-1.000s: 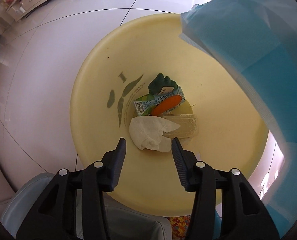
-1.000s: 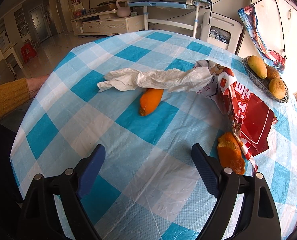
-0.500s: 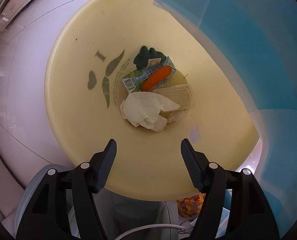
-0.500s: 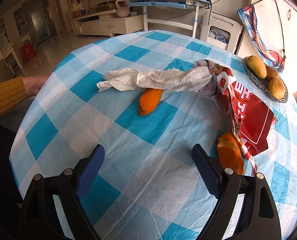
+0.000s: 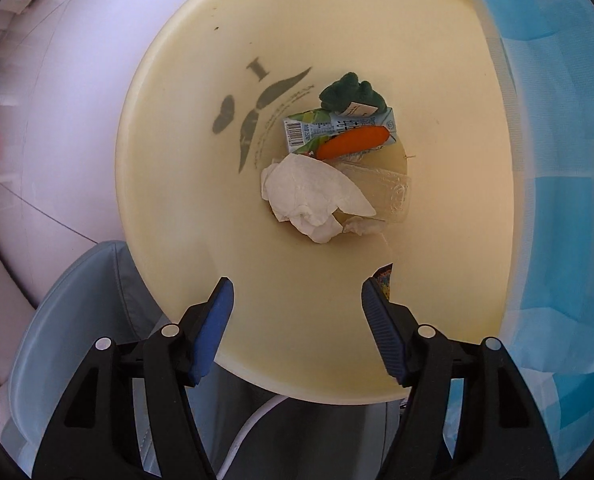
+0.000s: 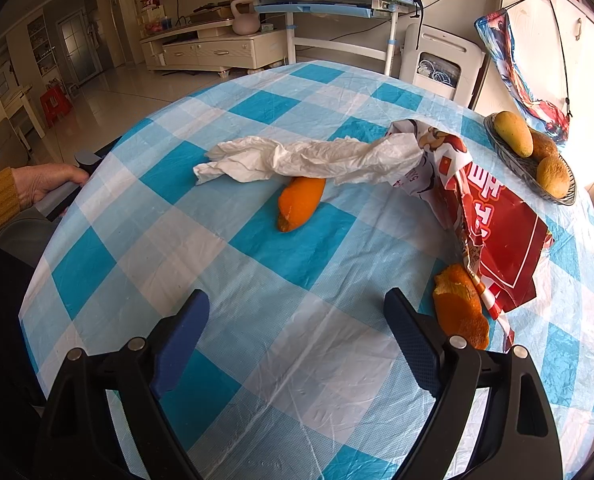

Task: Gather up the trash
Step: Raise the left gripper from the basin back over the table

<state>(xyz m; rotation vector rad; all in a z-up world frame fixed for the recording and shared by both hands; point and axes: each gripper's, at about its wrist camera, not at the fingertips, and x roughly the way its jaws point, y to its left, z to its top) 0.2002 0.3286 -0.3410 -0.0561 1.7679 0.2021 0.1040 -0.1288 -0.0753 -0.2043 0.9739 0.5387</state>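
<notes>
L gripper (image 5: 297, 304) over cream trash bin (image 5: 169, 184), pointing nearly straight down, jaws roughly half spread, nothing between them; opened wider within the last sec, then steady. Bin bottom, counted: 1 white tissue wad (image 5: 309, 196), 1 orange peel piece (image 5: 353, 142), 1 drink carton w/ barcode (image 5: 305, 130), 1 dark green lump (image 5: 349, 94), 1 clear plastic tray (image 5: 389, 190). All bunched at bin's center, touching or overlapping. Leaf-and-heart print on bin's inner wall. Notch broken out of bin rim at near edge, by R-side finger. Blue-check tablecloth hanging along R edge of view.

R gripper (image 6: 297, 298) above round table (image 6: 257, 108), jaws spread wide, empty, tilted down at cloth's near edge. Left on surface, counted: 2 orange peels, one (image 6: 299, 202) at center partly under tissue, other (image 6: 459, 306) at near-R edge, just beside R finger, touching wrapper. 1 long crumpled white tissue (image 6: 297, 158) across center. 1 red printed wrapper (image 6: 493, 220) on R side, one end overlapping tissue. 1 wire fruit basket (image 6: 513, 160) at far-R edge w/ 3 fruits.

Person's hand (image 6: 47, 184), mustard sleeve, at table's L edge on grey handle.

Rm: glossy pale tile floor, low cream cabinet, blue-white desk, pink kettlebell, red stool far L.
</notes>
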